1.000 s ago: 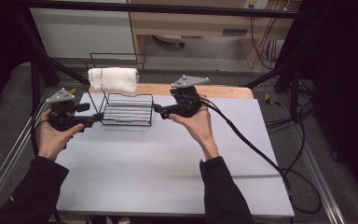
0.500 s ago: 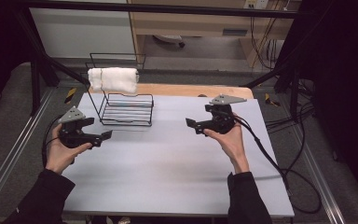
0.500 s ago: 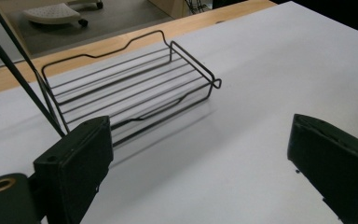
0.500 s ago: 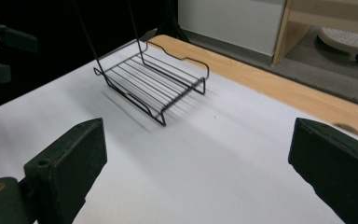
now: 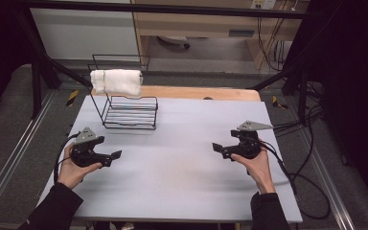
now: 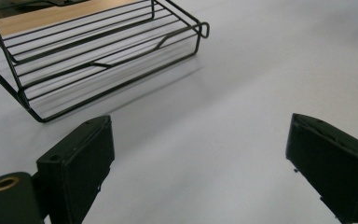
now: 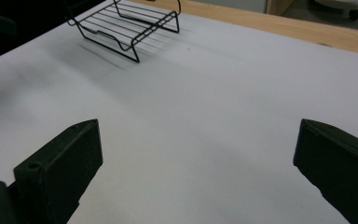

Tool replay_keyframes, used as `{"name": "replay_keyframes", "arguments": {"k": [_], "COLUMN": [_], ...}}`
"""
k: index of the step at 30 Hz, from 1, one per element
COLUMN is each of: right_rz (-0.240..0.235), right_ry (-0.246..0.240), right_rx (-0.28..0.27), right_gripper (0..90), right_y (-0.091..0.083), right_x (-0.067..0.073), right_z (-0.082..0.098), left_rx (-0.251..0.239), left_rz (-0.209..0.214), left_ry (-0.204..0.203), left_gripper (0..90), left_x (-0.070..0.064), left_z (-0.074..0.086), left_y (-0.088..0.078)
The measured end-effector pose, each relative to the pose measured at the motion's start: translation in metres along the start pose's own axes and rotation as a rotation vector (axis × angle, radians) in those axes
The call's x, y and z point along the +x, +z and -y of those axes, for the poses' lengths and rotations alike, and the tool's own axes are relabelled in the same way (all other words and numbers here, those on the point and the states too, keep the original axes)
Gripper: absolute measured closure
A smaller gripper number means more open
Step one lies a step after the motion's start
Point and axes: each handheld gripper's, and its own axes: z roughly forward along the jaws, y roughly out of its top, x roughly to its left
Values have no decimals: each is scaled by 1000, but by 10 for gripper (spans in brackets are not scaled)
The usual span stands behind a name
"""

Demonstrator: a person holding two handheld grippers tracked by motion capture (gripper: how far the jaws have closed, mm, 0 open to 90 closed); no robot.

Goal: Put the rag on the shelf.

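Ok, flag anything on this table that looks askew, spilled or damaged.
Nothing stands out. The wire rack stands upright at the table's far left with a white towel draped over its top bar. Nothing spilled. The left gripper and right gripper are open and hold nothing.

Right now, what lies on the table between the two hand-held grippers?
Nothing: the high view shows bare white table between the left hand-held gripper and the right hand-held gripper. The wire rack stands farther back.
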Motion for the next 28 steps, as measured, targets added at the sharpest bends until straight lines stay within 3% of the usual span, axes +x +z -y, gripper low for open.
{"name": "replay_keyframes", "arguments": {"k": [8,15,28], "right_rz": [4,7,11], "right_ry": [19,23,49], "right_rx": [19,30,53], "right_gripper": [11,7,6], "right_y": [-10,-22,-30], "right_x": [-12,-21,-27], "right_z": [37,66,85], "left_rx": [24,26,30], "left_rz": [22,27,24], "left_ry": [-1,-2,11], "left_gripper": [77,71,68], "left_x": [-4,-5,-8], "left_z": [23,30,39], "left_y": [5,7,7]}}
